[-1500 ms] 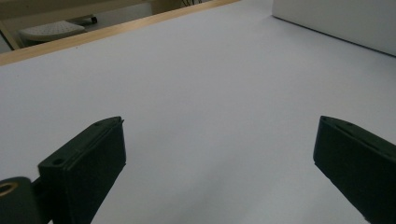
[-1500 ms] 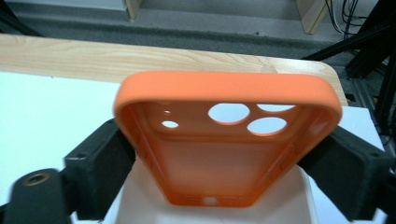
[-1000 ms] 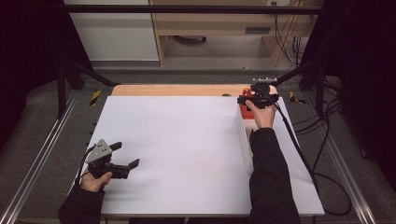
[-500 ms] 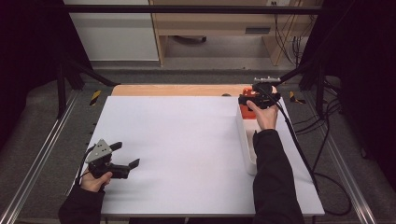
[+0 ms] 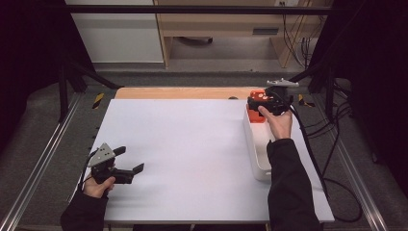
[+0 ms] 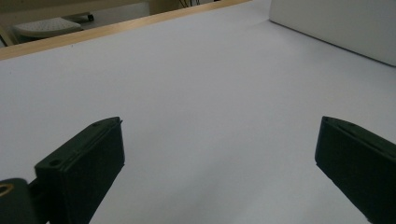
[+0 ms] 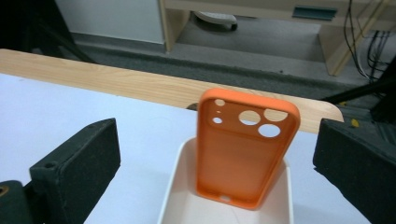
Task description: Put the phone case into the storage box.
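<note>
A matt orange rubbery phone case (image 7: 243,154) stands in a smooth white plastic tray (image 7: 180,186); the white matt tabletop sheet (image 5: 183,144) overlies a pale grained wooden board (image 7: 93,77); the gripper jaws look like coarse black matt plastic.

An orange phone case (image 7: 247,147) with round camera cutouts stands nearly upright, leaning at the far end inside a long white tray (image 5: 254,144) on the bench's right side.
</note>
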Demonstrator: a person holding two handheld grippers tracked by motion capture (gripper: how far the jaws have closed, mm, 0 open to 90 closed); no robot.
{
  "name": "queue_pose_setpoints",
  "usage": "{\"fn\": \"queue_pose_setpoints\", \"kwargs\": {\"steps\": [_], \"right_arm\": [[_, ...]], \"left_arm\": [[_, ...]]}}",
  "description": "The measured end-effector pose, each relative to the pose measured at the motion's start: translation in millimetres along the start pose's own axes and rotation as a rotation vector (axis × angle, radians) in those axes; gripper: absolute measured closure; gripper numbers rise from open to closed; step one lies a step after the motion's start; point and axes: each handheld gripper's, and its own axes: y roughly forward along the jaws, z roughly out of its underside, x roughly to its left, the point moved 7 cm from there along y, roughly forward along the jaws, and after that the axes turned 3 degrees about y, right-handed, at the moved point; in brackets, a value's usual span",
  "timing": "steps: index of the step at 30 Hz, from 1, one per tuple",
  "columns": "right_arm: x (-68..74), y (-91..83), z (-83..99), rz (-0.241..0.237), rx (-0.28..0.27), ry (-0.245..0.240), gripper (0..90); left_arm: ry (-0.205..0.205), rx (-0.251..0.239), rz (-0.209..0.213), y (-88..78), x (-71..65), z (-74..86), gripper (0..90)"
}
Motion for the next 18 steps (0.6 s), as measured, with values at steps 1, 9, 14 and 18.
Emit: {"fn": "queue_pose_setpoints", "kwargs": {"steps": [1,9,14,18], "right_arm": [[1.4,-3.1,-0.2,-0.005,-0.006,-0.006,1.1],[18.5,-29.0,1.1,-0.106,-0.051,-0.049,0.7],[29.2,-47.9,4.0,-0.178,-0.076,-0.077,0.5],[36.4,-62.0,9.1,-0.223,-0.091,-0.1,0.5]], "left_arm": [[0.0,0.0,0.001,0.1,-0.3,-0.1,0.9],[0.004,0.002,0.0,0.5,-1.5,-0.3,0.9],[0.004,0.001,-0.001,0.2,-1.6,-0.4,0.9],[0.006,0.001,0.001,0.0,-2.0,-0.5,0.9]]}}
